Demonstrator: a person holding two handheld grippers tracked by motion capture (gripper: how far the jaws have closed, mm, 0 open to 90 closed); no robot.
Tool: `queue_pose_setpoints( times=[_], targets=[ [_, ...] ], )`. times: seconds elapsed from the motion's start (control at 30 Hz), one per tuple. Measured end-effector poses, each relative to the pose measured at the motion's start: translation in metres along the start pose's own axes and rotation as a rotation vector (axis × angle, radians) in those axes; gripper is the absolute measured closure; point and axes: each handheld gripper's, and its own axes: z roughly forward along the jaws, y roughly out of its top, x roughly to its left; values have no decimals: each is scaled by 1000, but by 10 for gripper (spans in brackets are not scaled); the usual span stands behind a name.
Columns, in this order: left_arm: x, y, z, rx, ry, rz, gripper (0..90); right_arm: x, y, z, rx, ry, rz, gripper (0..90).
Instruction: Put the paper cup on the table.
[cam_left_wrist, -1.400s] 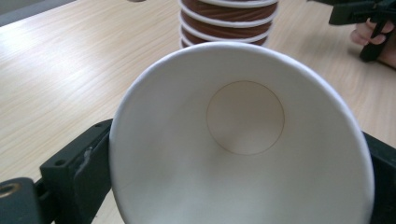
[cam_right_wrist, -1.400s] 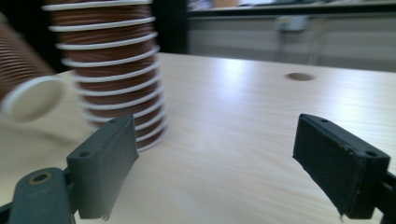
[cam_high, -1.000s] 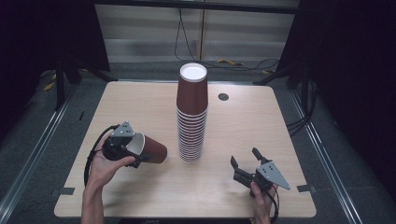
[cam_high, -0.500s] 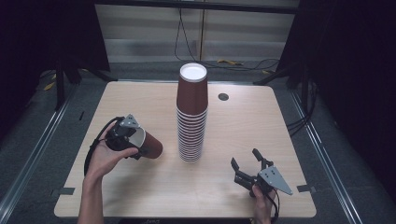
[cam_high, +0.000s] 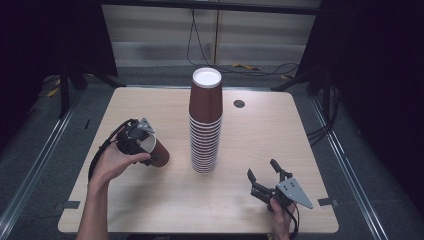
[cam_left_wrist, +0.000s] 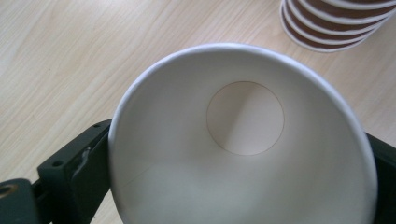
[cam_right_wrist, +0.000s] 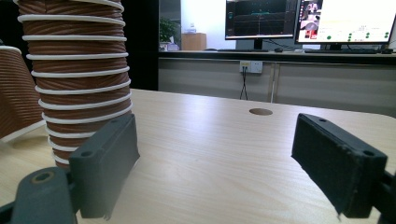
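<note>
Light wood-grain table (cam_high: 150, 210) in a dark-curtained room. Left gripper (cam_high: 137, 140) clamps a brown paper cup (cam_high: 157, 154), white inside, tilted just left of the cup stack (cam_high: 205, 125). Right gripper (cam_high: 265, 182) spread, empty.

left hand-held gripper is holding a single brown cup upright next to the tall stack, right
Not quite. The left hand-held gripper does hold a single brown cup next to the tall stack, but the cup lies tipped on its side, mouth toward the gripper, as the high view shows.
</note>
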Motion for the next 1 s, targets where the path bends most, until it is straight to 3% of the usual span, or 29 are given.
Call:
queue_pose_setpoints(
  times=[0.13, 0.47, 0.7, 0.77, 1.0],
  targets=[
    [1, 1, 4, 37, -4, 2, 28, 0, 0, 0, 0, 0, 0, 142],
    [0, 8, 12, 17, 25, -20, 13, 0, 0, 0, 0, 0, 0, 143],
    [-2, 11, 22, -39, 24, -23, 15, 0, 0, 0, 0, 0, 0, 145],
    [-3, 11, 27, -44, 41, -19, 8, 0, 0, 0, 0, 0, 0, 145],
    [-4, 7, 37, -107, 0, -47, 47, 0, 0, 0, 1, -1, 0, 141]
  ],
)
